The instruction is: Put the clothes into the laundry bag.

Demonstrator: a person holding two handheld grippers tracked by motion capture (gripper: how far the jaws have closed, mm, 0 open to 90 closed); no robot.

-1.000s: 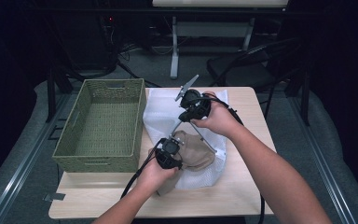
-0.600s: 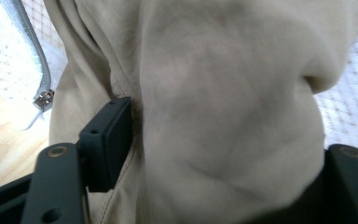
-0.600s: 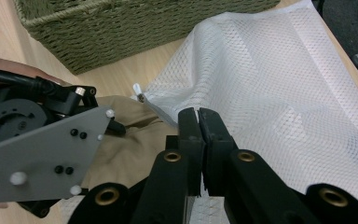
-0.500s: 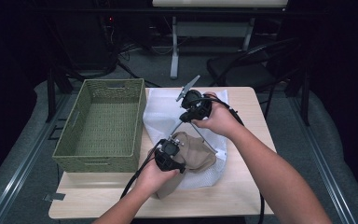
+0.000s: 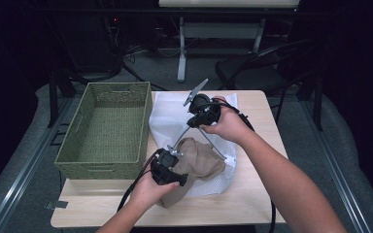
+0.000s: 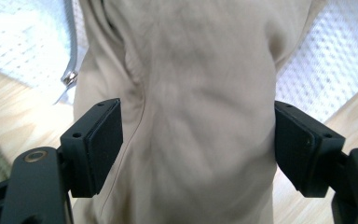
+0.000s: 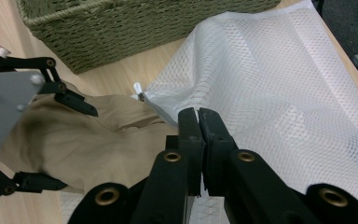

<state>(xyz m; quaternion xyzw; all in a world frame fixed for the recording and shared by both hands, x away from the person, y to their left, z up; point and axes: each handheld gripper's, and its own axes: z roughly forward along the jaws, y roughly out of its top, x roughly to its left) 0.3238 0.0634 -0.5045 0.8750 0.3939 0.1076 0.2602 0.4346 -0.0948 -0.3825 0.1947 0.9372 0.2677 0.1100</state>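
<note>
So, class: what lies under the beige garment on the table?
Under the beige garment lies the white mesh bag, its netting and zipper showing beside the cloth, on the wooden table. How far the garment sits inside the bag's opening is covered by its own folds.

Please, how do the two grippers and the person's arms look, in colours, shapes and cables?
Both the left gripper and the right gripper are black, with thin metal linkages and flat black pads on brass-coloured pivots. The right carries a grey three-cornered plate. Black cables trail back. Forearms are bare, no sleeves.
</note>
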